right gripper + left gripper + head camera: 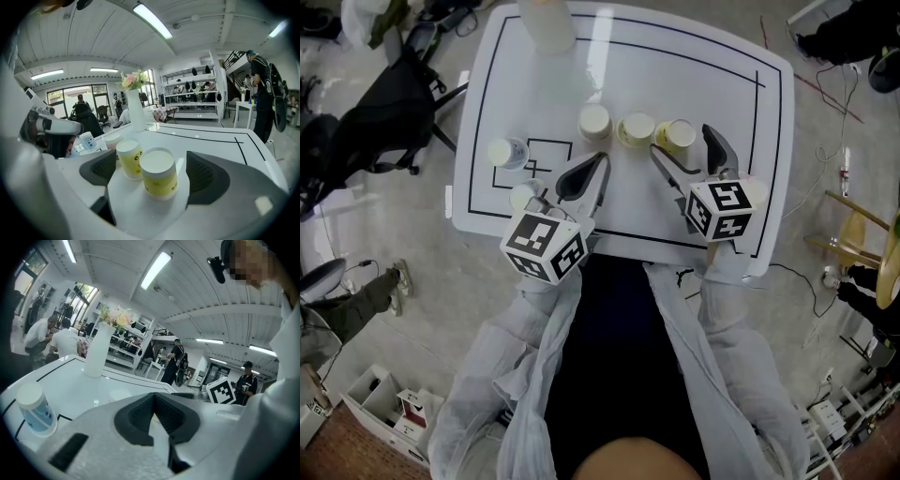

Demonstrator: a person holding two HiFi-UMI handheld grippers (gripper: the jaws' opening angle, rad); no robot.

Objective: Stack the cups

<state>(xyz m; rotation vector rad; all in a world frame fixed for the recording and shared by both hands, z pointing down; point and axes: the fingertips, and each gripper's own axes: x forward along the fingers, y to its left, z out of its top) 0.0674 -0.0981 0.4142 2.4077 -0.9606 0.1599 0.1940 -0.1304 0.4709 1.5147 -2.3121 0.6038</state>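
Observation:
Three upturned paper cups stand in a row mid-table: a pale one [594, 123], a yellow one [636, 129] and another yellow one [678, 136]. My right gripper [681, 142] is open, its jaws on either side of the rightmost yellow cup [159, 172] without touching it. In the right gripper view [154, 174] the second yellow cup [130, 158] stands just behind and left. My left gripper [598, 164] is shut and empty, pointing at the pale cup from the near side; in the left gripper view [157, 420] its pads meet.
A blue-printed cup [507, 153] stands at the left, and a white cup [523, 197] sits beside the left gripper's body. A tall white vase [548, 23] stands at the table's far edge [628, 11]. Chairs, cables and people surround the table.

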